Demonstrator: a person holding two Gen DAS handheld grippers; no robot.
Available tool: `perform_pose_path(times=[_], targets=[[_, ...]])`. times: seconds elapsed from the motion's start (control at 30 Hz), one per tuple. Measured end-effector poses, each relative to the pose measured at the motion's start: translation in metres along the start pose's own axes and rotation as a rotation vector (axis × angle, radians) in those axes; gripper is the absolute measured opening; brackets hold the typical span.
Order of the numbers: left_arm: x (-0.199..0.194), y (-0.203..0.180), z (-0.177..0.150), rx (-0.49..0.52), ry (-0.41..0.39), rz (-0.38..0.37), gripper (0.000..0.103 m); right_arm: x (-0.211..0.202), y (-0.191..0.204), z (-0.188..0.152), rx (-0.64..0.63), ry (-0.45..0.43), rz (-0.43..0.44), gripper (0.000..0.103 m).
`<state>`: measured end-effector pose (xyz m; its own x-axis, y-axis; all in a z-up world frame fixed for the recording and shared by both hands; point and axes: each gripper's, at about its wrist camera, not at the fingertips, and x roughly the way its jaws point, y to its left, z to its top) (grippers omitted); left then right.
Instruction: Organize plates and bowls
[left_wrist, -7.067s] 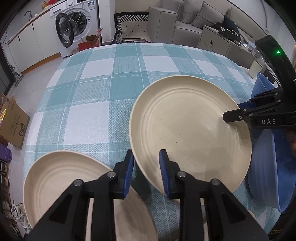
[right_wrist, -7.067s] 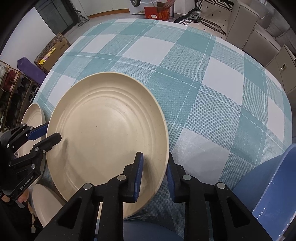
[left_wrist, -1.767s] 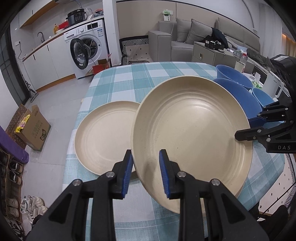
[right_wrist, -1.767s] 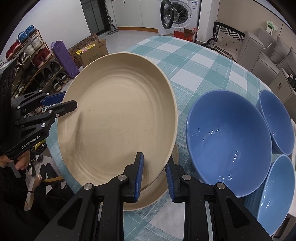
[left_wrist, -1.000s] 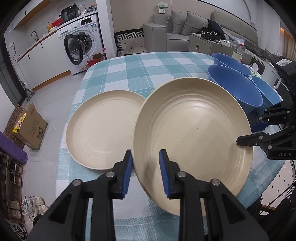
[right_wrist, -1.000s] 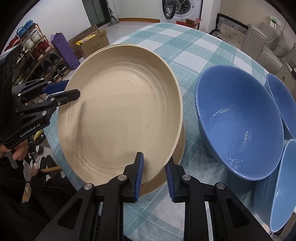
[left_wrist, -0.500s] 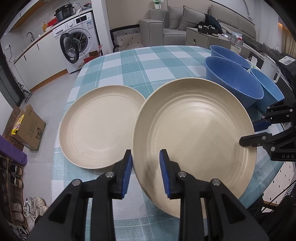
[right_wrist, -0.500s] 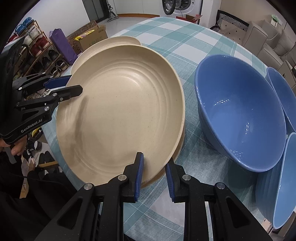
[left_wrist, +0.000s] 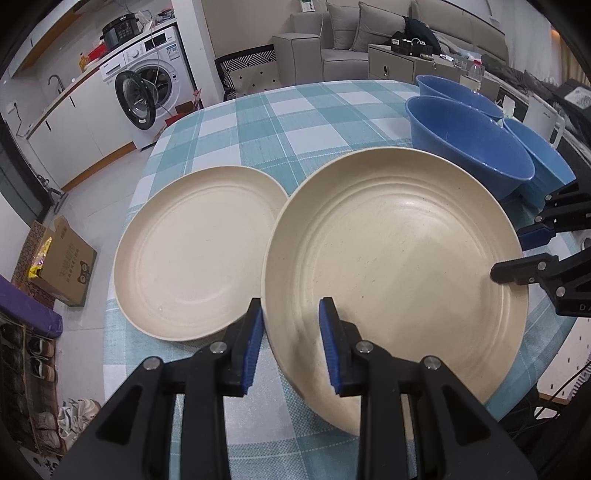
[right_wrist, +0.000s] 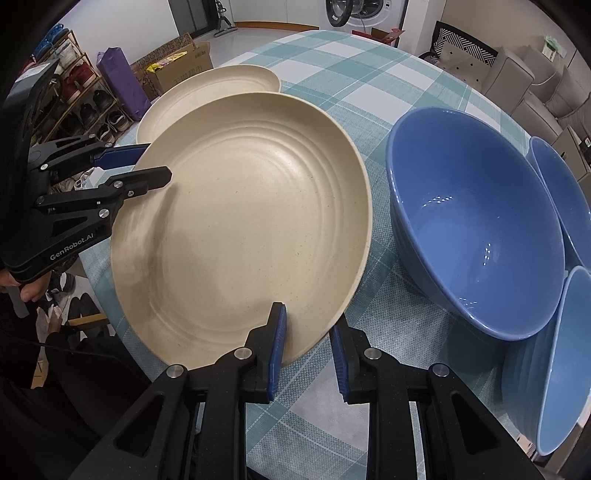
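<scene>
Both grippers, left (left_wrist: 290, 345) and right (right_wrist: 307, 352), clamp one plate (left_wrist: 399, 266) beside another (left_wrist: 192, 254); three bowls (right_wrist: 476, 240) unstacked.

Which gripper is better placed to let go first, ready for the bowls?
Right. The right gripper holds the beige plate on the side nearest the large blue bowl; the left gripper grips the far rim.
</scene>
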<state>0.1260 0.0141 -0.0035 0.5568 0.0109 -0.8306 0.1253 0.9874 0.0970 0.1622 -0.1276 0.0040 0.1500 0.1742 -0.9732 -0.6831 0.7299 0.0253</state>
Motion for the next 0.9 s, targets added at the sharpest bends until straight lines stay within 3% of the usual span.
perform_pose_path(times=[0.53,0.9], targets=[[0.011,-0.009,-0.001,0.05,0.032,0.014,0.029,0.011,0.006,0.002,-0.041,0.07,-0.06,0.027],[0.011,-0.01,-0.001,0.062,0.038,0.008,0.033,0.022,0.003,0.008,-0.041,0.12,-0.056,0.03]])
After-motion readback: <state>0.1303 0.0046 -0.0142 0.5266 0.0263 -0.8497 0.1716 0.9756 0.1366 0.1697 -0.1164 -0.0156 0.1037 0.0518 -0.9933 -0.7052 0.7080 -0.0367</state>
